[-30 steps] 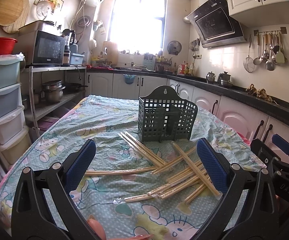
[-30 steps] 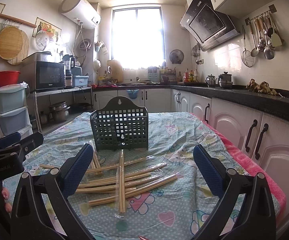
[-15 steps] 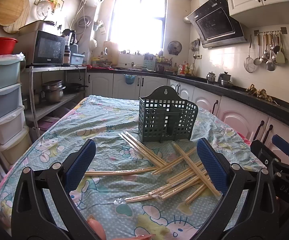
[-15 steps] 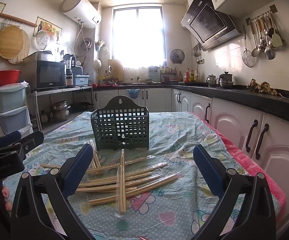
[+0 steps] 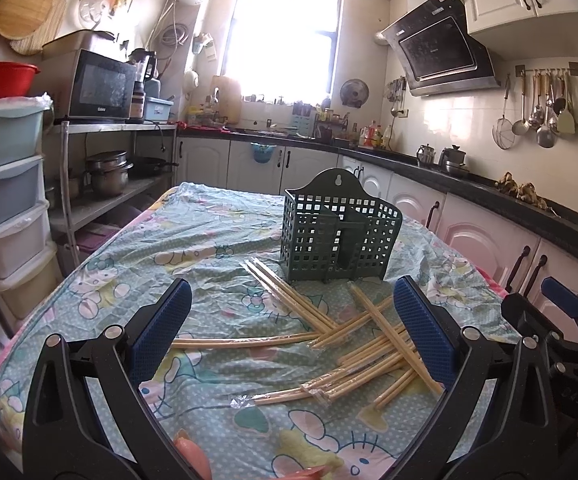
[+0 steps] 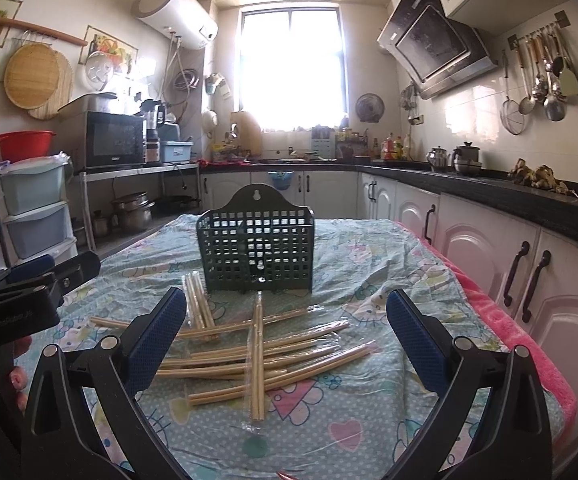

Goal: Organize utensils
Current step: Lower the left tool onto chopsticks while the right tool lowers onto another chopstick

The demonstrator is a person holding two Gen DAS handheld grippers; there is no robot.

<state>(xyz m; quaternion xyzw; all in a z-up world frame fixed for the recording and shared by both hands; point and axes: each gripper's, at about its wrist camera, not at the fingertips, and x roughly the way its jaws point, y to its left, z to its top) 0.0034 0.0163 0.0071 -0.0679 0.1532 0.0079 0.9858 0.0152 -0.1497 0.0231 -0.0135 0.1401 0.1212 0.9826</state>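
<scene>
L gripper hovering w/ jaws spread wide, holding nothing | R gripper likewise gaping, empty | wrapped chopsticks lying scattered on tablecloth btwn & ahead of both | green slotted holder standing upright just beyond them

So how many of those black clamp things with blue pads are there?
2. The left black, blue-padded hand-held gripper is open on the left; the right hand-held gripper is open beside it. Both face the scattered wooden chopsticks.
</scene>
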